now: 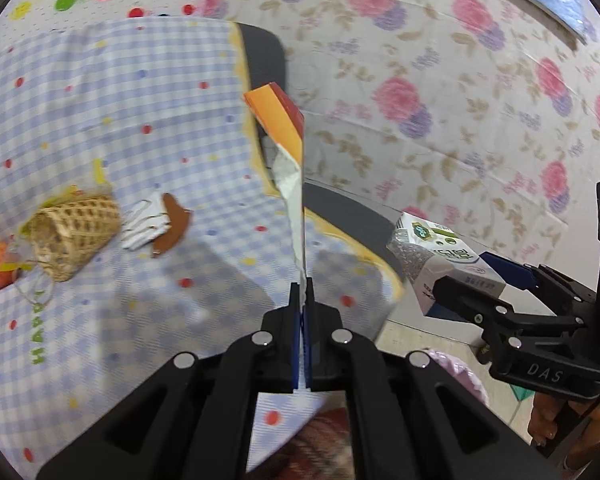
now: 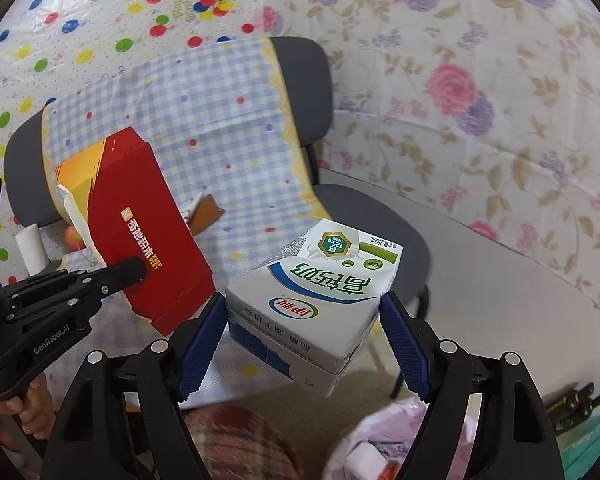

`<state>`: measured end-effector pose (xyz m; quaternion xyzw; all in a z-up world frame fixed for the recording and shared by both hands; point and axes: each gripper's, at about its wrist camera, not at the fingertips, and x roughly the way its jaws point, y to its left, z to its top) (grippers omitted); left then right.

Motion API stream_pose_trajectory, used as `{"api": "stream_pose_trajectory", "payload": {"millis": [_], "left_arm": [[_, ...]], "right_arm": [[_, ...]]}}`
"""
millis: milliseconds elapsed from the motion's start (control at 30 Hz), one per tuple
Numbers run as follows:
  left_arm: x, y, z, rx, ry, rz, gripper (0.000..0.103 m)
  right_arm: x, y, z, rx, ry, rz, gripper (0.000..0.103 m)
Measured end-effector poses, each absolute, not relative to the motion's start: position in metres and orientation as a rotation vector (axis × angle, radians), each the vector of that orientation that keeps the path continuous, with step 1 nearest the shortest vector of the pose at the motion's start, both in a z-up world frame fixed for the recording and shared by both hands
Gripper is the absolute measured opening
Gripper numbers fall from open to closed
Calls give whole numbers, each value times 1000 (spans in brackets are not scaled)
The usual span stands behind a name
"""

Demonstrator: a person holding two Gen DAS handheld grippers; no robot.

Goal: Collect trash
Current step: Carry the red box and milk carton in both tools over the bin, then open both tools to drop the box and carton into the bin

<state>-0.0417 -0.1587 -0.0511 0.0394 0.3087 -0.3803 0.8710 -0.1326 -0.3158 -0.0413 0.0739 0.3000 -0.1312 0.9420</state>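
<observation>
Left wrist view: left gripper (image 1: 302,300) pressed together on the edge of a flattened red-and-orange carton (image 1: 286,128), which stands up edge-on from the pads, over the checked tablecloth (image 1: 112,120). On the cloth lie a wicker basket (image 1: 74,236) and a white-and-brown wrapper (image 1: 158,224), not yet collected. At the right, the right gripper (image 1: 466,280) carries a milk carton (image 1: 436,256). Right wrist view: right gripper (image 2: 302,336) stands wide, its blue pads (image 2: 202,348) clamped on both sides of the milk carton (image 2: 320,292), held clear of the table. A pink plastic bag (image 2: 384,440) lies open below at the frame's bottom, paper scraps inside. Left gripper (image 2: 136,270) shows with the red carton (image 2: 140,232). Judgement: the step is carrying both pieces to the bag. Centre each over the mouth before letting go, milk carton first, thin carton lowered edge-down so that it cannot catch the rim.
</observation>
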Motion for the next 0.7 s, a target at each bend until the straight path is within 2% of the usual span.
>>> {"api": "stream_pose_trajectory", "payload": {"millis": [433, 700], "left_arm": [[-126, -236, -76, 179, 671, -1058, 0], [-156, -274, -99, 248, 718, -1151, 0]], "right_arm": [[-250, -360, -63, 186, 631, -498, 78], [-288, -380, -80, 222, 664, -550, 78]]}}
